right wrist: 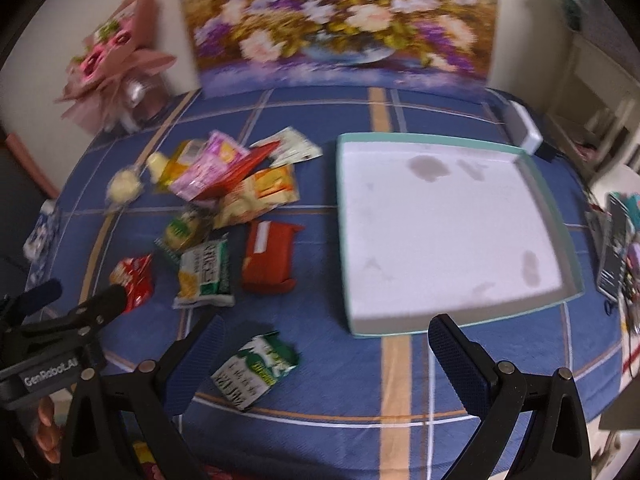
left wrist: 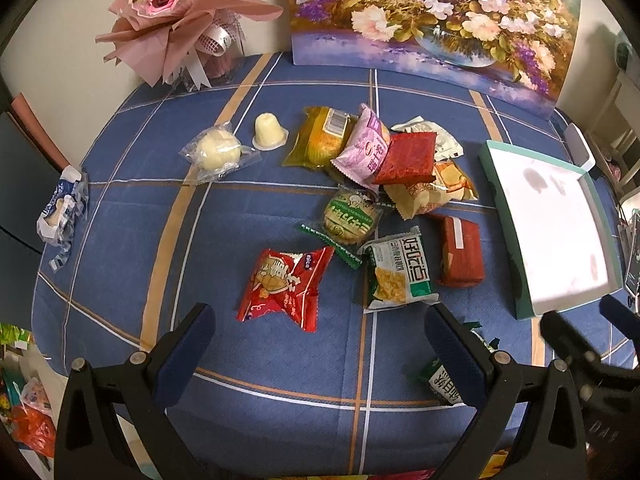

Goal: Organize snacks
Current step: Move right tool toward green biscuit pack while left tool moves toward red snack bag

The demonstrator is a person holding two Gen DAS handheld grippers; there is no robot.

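Several wrapped snacks lie heaped on the blue checked tablecloth (left wrist: 280,364). Nearest my open left gripper (left wrist: 320,344) is a red packet (left wrist: 285,285), just beyond its fingertips. A green-and-white packet (left wrist: 401,275) and a red-brown packet (left wrist: 460,256) lie to its right. A shallow teal box (right wrist: 440,224) with a white floor stands empty at the right. My right gripper (right wrist: 326,354) is open above the cloth, with a green packet (right wrist: 256,368) lying by its left finger. The right gripper (left wrist: 580,320) shows at the lower right of the left wrist view. The left gripper (right wrist: 80,304) shows at the lower left of the right wrist view.
A flower painting (left wrist: 432,20) leans on the back wall, and a pink bouquet (left wrist: 180,12) stands at the back left. A blue-white wrapper (left wrist: 64,216) lies near the table's left edge. A white jelly cup (left wrist: 270,132) and a wrapped bun (left wrist: 218,152) sit left of the heap.
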